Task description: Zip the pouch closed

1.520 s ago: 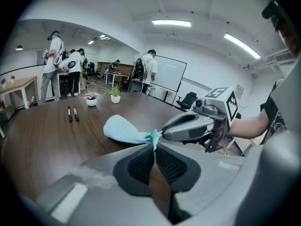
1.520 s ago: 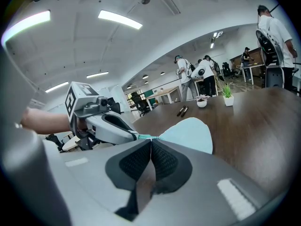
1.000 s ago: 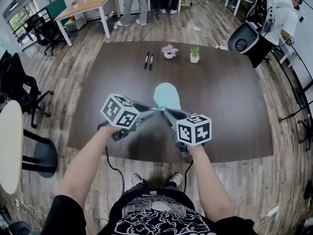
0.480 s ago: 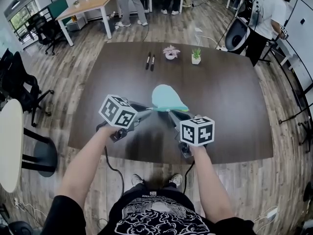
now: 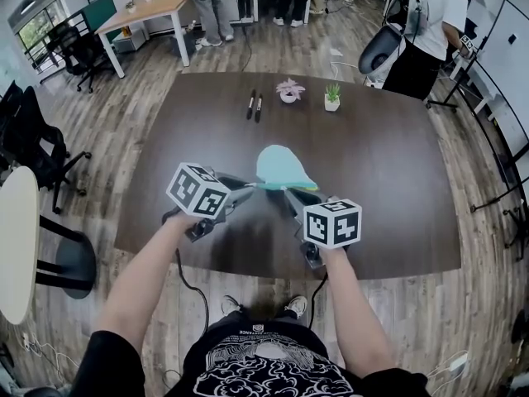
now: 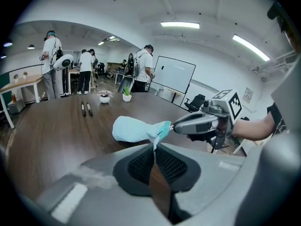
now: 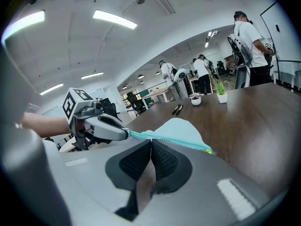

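Observation:
A light blue fabric pouch [image 5: 281, 165] hangs just above the dark table [image 5: 388, 180], stretched between both grippers. My left gripper [image 5: 252, 187] comes in from the left and is shut on the pouch's near end; in the left gripper view a strip of its fabric [image 6: 155, 138] runs down into the closed jaws [image 6: 154, 147]. My right gripper [image 5: 288, 191] is shut at the zipper. In the right gripper view the teal zipper [image 7: 178, 141] runs taut from the left gripper's tip [image 7: 127, 134] across the closed right jaws [image 7: 150, 142]. The slider itself is hidden.
Two black markers [image 5: 254, 104] lie at the table's far side beside a small pink potted plant [image 5: 288, 88] and a green one [image 5: 332, 95]. Several people stand beyond the table. Office chairs [image 5: 33, 151] are at the left.
The pouch's free body has swung from pointing straight away to leaning to the right. Both grippers keep their places and their grip. People in the background have shifted.

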